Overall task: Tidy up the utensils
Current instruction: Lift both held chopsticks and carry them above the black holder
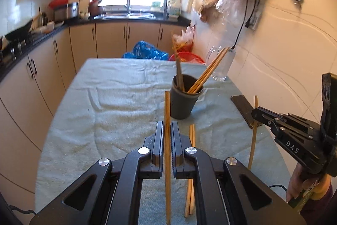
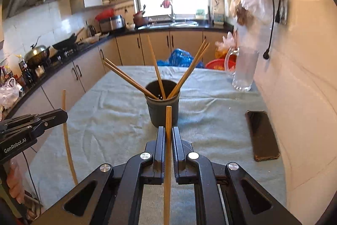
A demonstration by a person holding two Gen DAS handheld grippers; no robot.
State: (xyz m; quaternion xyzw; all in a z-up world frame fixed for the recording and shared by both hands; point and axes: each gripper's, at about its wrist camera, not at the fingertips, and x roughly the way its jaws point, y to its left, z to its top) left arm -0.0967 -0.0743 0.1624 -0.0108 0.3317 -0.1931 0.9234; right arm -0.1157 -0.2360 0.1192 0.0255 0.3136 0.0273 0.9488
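Currently, one chopstick is being pinched upright between the closed fingers of the left gripper, and a second chopstick is being clamped by the right gripper, both above the cloth-covered table, just before the dark cup of chopsticks.

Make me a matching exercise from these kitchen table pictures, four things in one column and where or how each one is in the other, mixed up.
Things:
1. dark cup
2. phone
3. glass mug
4. left gripper

Places or states:
A. lying flat on the cloth near the wall
B. shut on a chopstick
C. holding several chopsticks
D. standing empty at the table's far corner by the wall

Pairs: 1-C, 2-A, 3-D, 4-B
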